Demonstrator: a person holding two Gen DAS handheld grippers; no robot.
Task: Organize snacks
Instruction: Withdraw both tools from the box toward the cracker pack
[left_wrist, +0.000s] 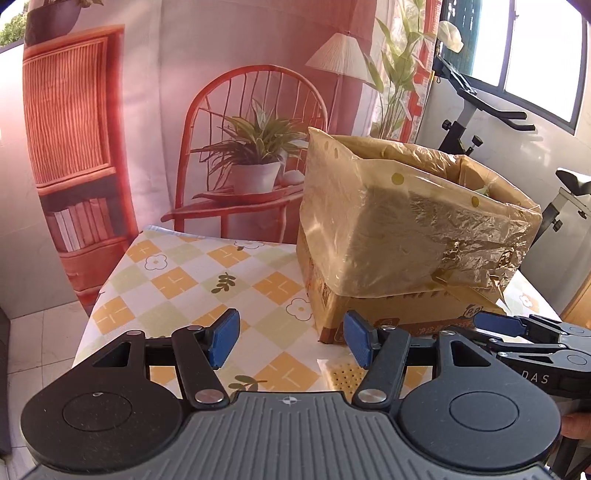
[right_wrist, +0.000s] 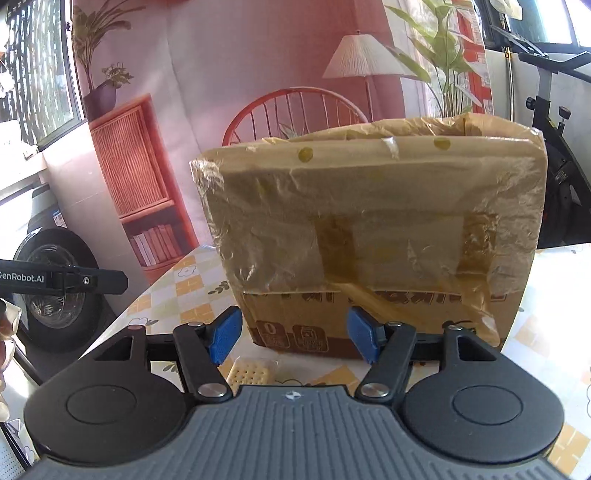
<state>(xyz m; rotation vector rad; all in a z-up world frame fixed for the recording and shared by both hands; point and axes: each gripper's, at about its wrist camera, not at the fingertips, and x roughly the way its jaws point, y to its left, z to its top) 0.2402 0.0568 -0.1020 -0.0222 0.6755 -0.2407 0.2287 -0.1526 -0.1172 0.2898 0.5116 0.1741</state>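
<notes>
1. Step: a wrapped cracker packet (right_wrist: 250, 371), lying on the table just in front of the bag-lined carton (right_wrist: 369, 229), is judged due for pickup; a lower, centred approach is called for.
2. Left gripper (left_wrist: 291, 341): fingers parted, nothing held.
3. Right gripper (right_wrist: 293, 341): fingers parted, nothing held or touched.

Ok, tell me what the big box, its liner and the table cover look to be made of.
Box: brown cardboard, matte, with printed icons on its bare lower band.
Liner: thin yellowish see-through plastic film, glossy and wrinkled, folded over the rim.
Table cover: checked floral print, smooth; probably wipeable plastic or oilcloth, though I can't be sure.
</notes>
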